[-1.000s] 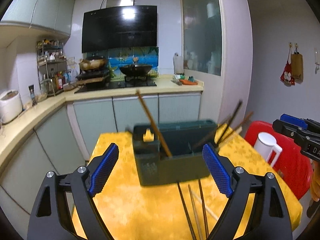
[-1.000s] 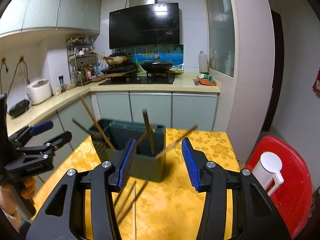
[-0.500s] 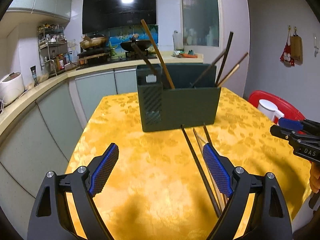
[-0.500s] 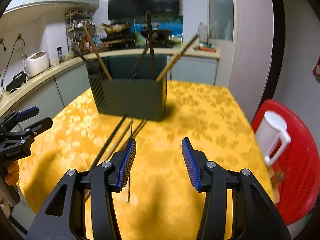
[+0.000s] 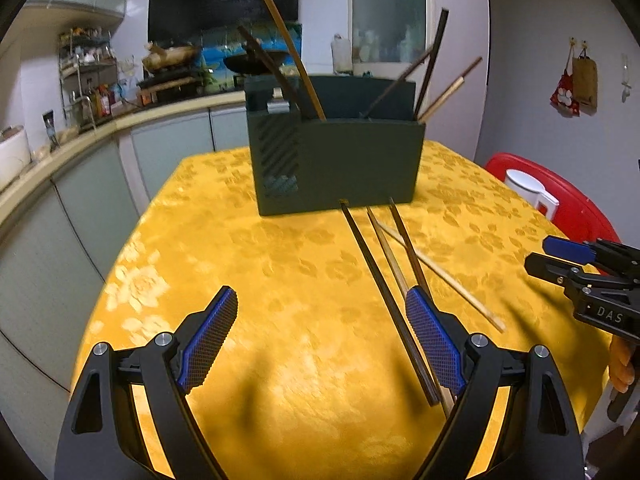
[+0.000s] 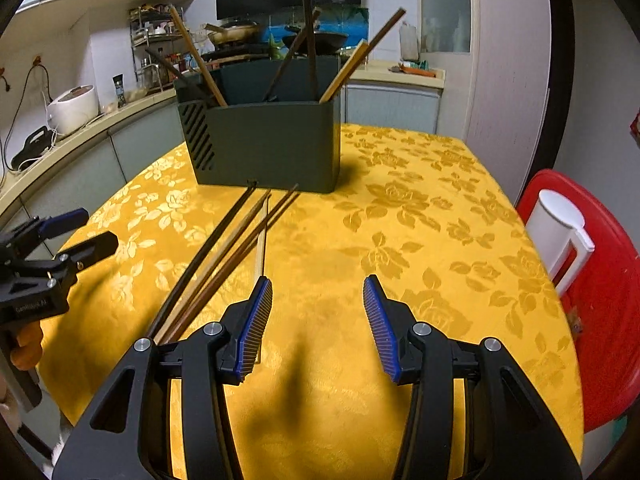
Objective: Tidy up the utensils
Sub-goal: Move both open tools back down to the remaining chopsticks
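**Both grippers gaping above the loose chopsticks**

Left black gripper with blue ribbed pads (image 5: 322, 334) hangs over the yellow floral tablecloth (image 5: 256, 264) with its jaws spread wide and nothing between them. Its right pad (image 5: 434, 340) sits over the near ends of the loose chopsticks (image 5: 384, 280), though whether it touches them is hard to judge from this angle. The right black gripper with blue pads (image 6: 318, 326) is likewise spread and empty, just right of the same sticks.

Four loose chopsticks lie flat on the cloth: a dark one, two brown ones, and a pale wooden one (image 5: 440, 272) crossing them at a slant. Their far ends reach the base of the dark green rectangular plastic utensil holder (image 6: 272, 144), which stands upright toward the far side of the table. Several more chopsticks (image 6: 308, 32) lean inside it, some at its left end, the rest toward the right.

A white lidded jug (image 6: 560, 236) rests on a red plastic stool (image 6: 612, 304) beside the table.
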A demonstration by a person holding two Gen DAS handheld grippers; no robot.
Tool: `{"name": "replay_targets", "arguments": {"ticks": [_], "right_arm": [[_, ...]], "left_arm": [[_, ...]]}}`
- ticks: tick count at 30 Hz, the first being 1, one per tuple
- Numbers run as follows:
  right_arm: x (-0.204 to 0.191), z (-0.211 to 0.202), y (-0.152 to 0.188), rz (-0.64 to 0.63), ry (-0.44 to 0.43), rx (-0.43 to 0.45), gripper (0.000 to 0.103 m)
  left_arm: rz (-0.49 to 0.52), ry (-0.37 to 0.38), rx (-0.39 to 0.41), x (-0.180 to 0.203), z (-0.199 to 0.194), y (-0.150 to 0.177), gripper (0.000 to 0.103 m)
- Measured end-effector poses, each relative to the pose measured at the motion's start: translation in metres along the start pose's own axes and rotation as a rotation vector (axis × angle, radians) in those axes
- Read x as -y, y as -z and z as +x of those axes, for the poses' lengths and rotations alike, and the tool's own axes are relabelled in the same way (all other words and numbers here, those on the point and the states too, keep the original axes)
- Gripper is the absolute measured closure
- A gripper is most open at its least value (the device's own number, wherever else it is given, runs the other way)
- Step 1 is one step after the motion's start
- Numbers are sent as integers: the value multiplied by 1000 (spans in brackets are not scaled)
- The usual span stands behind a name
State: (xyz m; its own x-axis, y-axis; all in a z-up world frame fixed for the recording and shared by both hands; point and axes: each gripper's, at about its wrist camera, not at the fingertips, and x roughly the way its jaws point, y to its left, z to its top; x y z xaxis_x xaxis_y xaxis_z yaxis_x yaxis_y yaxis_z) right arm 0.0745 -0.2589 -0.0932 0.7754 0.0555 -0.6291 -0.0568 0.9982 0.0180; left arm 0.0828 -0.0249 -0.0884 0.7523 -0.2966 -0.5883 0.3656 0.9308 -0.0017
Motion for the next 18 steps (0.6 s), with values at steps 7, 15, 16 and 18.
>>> {"name": "replay_targets", "arguments": {"ticks": [7, 15, 16, 18], "right_arm": [[0, 1, 5, -2, 9, -8, 57], [2, 3, 8, -4, 8, -16, 57], [3, 2, 8, -2, 9, -16, 56], [4, 3, 9, 1, 9, -18, 57]], "left_arm": [[13, 38, -65, 11, 11, 20, 20], [77, 45, -88, 29, 14, 33, 20], [82, 43, -91, 30, 15, 34, 20], [98, 37, -98, 32, 16, 36, 20]]}}
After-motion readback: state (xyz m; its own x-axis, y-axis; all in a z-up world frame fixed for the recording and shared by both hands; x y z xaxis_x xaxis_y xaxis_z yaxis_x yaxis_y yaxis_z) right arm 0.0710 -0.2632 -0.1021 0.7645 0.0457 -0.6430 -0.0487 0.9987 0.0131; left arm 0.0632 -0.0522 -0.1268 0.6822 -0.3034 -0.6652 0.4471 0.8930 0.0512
